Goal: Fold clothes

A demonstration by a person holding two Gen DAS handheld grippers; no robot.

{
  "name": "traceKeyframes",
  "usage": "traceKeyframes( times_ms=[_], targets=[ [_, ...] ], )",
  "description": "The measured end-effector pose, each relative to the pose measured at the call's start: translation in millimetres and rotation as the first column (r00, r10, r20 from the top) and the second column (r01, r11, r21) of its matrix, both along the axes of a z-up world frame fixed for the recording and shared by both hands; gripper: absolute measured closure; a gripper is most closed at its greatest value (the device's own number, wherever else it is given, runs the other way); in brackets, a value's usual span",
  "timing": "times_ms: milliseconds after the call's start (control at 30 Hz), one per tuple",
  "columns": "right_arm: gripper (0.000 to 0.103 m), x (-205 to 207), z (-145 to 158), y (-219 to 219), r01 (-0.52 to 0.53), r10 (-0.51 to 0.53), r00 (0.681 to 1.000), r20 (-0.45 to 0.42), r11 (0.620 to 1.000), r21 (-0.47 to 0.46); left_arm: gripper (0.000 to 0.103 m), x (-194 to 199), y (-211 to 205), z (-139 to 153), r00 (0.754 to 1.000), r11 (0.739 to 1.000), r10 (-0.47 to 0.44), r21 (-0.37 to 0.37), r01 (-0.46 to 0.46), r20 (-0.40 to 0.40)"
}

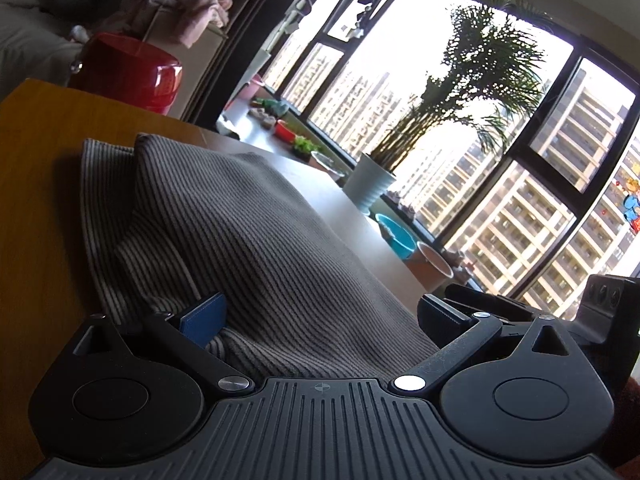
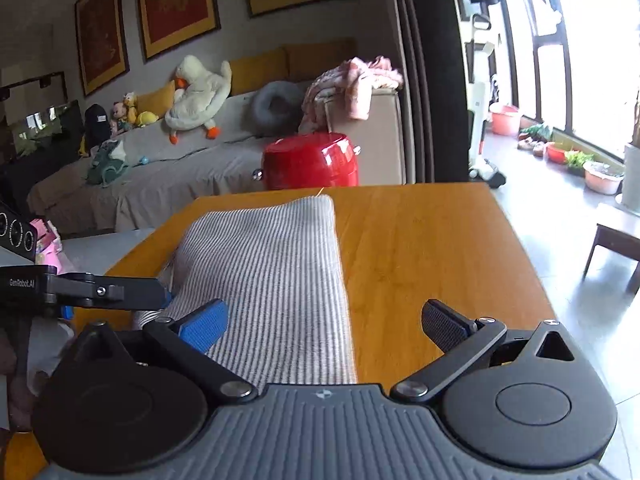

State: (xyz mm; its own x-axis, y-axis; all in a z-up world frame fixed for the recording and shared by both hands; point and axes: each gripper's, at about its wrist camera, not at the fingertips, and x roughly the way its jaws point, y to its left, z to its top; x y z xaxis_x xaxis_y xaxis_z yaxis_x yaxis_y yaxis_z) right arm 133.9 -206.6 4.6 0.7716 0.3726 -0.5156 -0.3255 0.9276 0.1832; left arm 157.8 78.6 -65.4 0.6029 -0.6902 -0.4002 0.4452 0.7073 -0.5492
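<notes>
A grey striped garment (image 2: 272,280) lies folded in a long band on the wooden table (image 2: 432,248), running away from me. My right gripper (image 2: 324,324) is open and low over its near end; the blue-padded left finger (image 2: 204,326) rests on the cloth and the other finger hangs over bare wood. In the left wrist view the same garment (image 1: 248,232) bulges up between the wide open jaws of my left gripper (image 1: 324,318). The left gripper (image 2: 104,290) also shows from the side at the cloth's left edge. The right gripper's body (image 1: 604,304) sits at the far right.
A red pot (image 2: 312,162) stands just past the table's far edge, with a grey sofa (image 2: 180,168) holding plush toys behind it. A potted palm (image 1: 368,184) and basins line the big window. A low stool (image 2: 616,240) stands on the floor to the right.
</notes>
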Motion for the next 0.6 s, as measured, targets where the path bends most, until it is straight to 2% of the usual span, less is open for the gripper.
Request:
traceKeyframes(
  times_ms=[133,300,600],
  targets=[
    [0.0,13,-17,26,-0.077,0.069,0.993,-0.094,0.993,-0.091,0.0,-1,-2,-1,1.0,1.0,-0.001,0.011,0.001,0.006],
    [0.0,21,-21,22,-0.106,0.098,0.986,-0.136,0.993,-0.048,0.0,-1,-2,-2,1.0,1.0,-0.003,0.02,0.003,0.013],
    [0.0,7,-24,11,-0.123,0.118,0.983,-0.137,0.992,-0.029,0.0,-7,3,-5,0.999,0.999,0.043,-0.008,-0.043,-0.013]
  ],
)
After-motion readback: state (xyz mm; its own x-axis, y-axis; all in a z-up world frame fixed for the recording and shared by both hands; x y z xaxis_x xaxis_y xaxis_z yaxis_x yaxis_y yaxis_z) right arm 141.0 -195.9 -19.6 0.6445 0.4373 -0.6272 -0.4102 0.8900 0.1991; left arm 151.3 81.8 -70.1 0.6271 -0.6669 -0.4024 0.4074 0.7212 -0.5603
